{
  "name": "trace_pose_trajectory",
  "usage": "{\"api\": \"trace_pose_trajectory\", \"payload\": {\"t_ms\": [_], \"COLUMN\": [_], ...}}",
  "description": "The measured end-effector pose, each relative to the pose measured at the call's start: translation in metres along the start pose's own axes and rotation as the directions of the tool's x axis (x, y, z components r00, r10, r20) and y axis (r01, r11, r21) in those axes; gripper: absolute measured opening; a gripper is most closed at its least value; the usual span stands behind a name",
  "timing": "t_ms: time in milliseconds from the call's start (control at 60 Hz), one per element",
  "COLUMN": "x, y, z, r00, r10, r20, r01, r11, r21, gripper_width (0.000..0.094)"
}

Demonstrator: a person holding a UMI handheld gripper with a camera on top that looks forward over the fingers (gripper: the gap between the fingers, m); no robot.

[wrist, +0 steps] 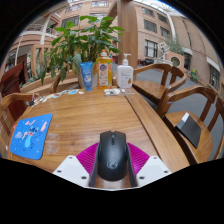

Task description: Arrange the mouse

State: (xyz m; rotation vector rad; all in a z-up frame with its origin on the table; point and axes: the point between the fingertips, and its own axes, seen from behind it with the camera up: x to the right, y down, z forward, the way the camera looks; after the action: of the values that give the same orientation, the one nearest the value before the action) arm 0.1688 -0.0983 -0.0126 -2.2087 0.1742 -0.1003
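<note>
A black computer mouse (112, 155) sits between my gripper's (112, 160) two fingers, its front pointing away over the wooden table (95, 115). The magenta pads (88, 156) press against both of its sides with no gap showing, so the gripper is shut on it. A blue mouse mat (32, 135) with a printed pattern lies on the table ahead and to the left of the fingers, near the table's left edge. The mouse's underside and rear are hidden.
At the table's far edge stand a blue cup (87, 76), an orange-labelled bottle (104, 70), a white pump bottle (124, 74) and a leafy plant (85, 40). Wooden chairs (168, 86) stand to the right, the nearer one holding a dark flat item (188, 128).
</note>
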Motion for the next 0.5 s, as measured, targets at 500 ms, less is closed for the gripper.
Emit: {"api": "trace_pose_trajectory", "payload": {"t_ms": [500], "x": [-0.037], "y": [-0.183], "z": [-0.084], "r00": [0.999], "r10": [-0.042], "r20": [-0.024], "r01": [0.048], "r11": [0.943], "r21": [0.330], "gripper_width": [0.0359]}}
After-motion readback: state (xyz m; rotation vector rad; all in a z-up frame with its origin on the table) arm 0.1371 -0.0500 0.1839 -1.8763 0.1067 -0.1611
